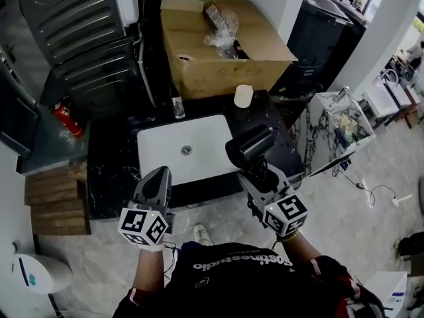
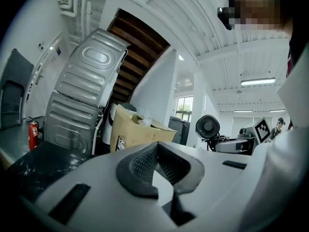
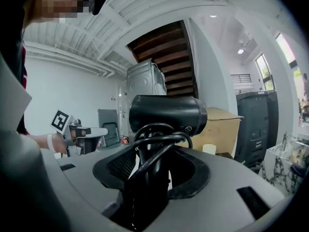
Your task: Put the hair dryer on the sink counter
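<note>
A black hair dryer [image 1: 250,146] with its cord wound round the handle stands upright in my right gripper [image 1: 255,171], which is shut on the handle. It hangs over the right front of the white sink basin [image 1: 189,151], set in the black sink counter [image 1: 112,171]. In the right gripper view the hair dryer [image 3: 166,112] fills the middle, above the right gripper [image 3: 154,168]. My left gripper [image 1: 158,175] hovers at the counter's front edge, shut, with nothing in it. The left gripper [image 2: 161,170] points level over the counter.
A cardboard box [image 1: 218,52] sits at the back of the counter, with a small bottle [image 1: 177,105] and a white cup [image 1: 244,96] before it. A grey machine [image 1: 86,32] and red fire extinguisher [image 1: 68,119] stand left, a marble side table [image 1: 331,131] right.
</note>
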The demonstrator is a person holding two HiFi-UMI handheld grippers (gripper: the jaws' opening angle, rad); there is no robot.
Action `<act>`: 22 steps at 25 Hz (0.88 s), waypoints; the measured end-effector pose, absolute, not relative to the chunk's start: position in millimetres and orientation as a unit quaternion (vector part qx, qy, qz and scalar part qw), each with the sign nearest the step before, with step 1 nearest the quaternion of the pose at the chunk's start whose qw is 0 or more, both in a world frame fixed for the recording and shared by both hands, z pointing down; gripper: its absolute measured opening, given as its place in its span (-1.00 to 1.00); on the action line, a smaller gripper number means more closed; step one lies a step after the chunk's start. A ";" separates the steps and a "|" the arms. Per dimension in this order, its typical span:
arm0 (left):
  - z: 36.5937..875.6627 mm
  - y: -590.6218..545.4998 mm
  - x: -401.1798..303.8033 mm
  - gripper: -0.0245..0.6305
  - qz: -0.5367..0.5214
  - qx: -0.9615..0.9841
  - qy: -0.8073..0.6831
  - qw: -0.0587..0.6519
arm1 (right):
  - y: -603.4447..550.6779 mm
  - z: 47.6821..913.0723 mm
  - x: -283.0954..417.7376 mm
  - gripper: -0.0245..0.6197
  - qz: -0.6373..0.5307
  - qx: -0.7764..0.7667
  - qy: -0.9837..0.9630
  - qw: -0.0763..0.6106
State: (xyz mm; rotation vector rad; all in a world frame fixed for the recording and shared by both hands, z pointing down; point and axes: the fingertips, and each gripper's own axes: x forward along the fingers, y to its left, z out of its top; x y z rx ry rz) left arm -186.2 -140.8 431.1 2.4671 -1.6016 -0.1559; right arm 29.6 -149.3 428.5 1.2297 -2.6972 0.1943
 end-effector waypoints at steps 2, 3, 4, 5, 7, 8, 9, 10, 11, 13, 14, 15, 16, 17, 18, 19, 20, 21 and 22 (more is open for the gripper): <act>433.0 -154.1 -196.5 -0.88 -0.056 0.837 -0.535 0.099 | -162.7 428.8 18.7 -0.22 0.066 0.419 -0.901 0.088; 435.7 -160.1 -201.8 -0.88 -0.057 0.838 -0.533 0.103 | -168.0 430.0 14.0 -0.22 0.067 0.421 -0.900 0.090; 438.9 -165.9 -206.7 -0.88 -0.057 0.839 -0.530 0.107 | -172.7 431.7 10.1 -0.22 0.069 0.424 -0.898 0.093; 442.3 -171.7 -211.1 -0.88 -0.057 0.840 -0.529 0.111 | -176.9 434.0 7.1 -0.22 0.070 0.426 -0.897 0.096; 448.7 -181.9 -217.3 -0.88 -0.056 0.840 -0.526 0.119 | -184.4 438.9 3.4 -0.22 0.075 0.431 -0.893 0.106; 451.7 -185.7 -219.0 -0.88 -0.055 0.840 -0.525 0.123 | -187.8 441.7 2.7 -0.22 0.079 0.432 -0.892 0.111; 454.7 -188.8 -219.8 -0.88 -0.055 0.840 -0.524 0.128 | -191.2 444.8 2.7 -0.22 0.083 0.432 -0.890 0.117; 457.8 -191.8 -219.8 -0.88 -0.055 0.840 -0.523 0.132 | -194.9 448.5 3.0 -0.22 0.086 0.432 -0.889 0.124; 461.2 -195.3 -218.9 -0.88 -0.054 0.840 -0.523 0.136 | -199.2 452.6 3.6 -0.22 0.089 0.431 -0.888 0.132; 467.8 -204.9 -215.8 -0.88 -0.050 0.840 -0.521 0.142 | -210.5 461.9 5.9 -0.22 0.097 0.427 -0.887 0.148; 470.4 -210.6 -213.9 -0.88 -0.048 0.840 -0.521 0.145 | -217.2 466.8 7.5 -0.22 0.103 0.425 -0.886 0.155; 472.0 -216.2 -211.9 -0.88 -0.045 0.840 -0.521 0.147 | -224.3 471.7 9.8 -0.22 0.109 0.423 -0.885 0.161; 472.8 -221.5 -209.8 -0.88 -0.043 0.839 -0.521 0.148 | -231.9 476.2 12.8 -0.22 0.114 0.421 -0.884 0.166; 472.8 -226.4 -207.5 -0.88 -0.041 0.838 -0.523 0.148 | -240.3 480.4 16.5 -0.21 0.118 0.419 -0.884 0.170; 472.3 -230.8 -205.3 -0.88 -0.039 0.836 -0.526 0.148 | -249.3 484.8 20.9 -0.22 0.122 0.418 -0.883 0.175; 471.3 -234.4 -203.3 -0.88 -0.037 0.834 -0.530 0.148 | -258.7 489.9 25.6 -0.22 0.127 0.416 -0.882 0.181; 470.1 -237.0 -201.4 -0.88 -0.036 0.831 -0.535 0.147 | -268.0 495.3 30.4 -0.22 0.132 0.413 -0.881 0.188; 468.9 -239.2 -199.6 -0.88 -0.036 0.829 -0.539 0.147 | -277.3 501.1 35.2 -0.22 0.139 0.410 -0.880 0.195; 468.3 -241.3 -197.8 -0.88 -0.035 0.826 -0.543 0.146 | -286.5 507.3 40.2 -0.22 0.144 0.405 -0.880 0.202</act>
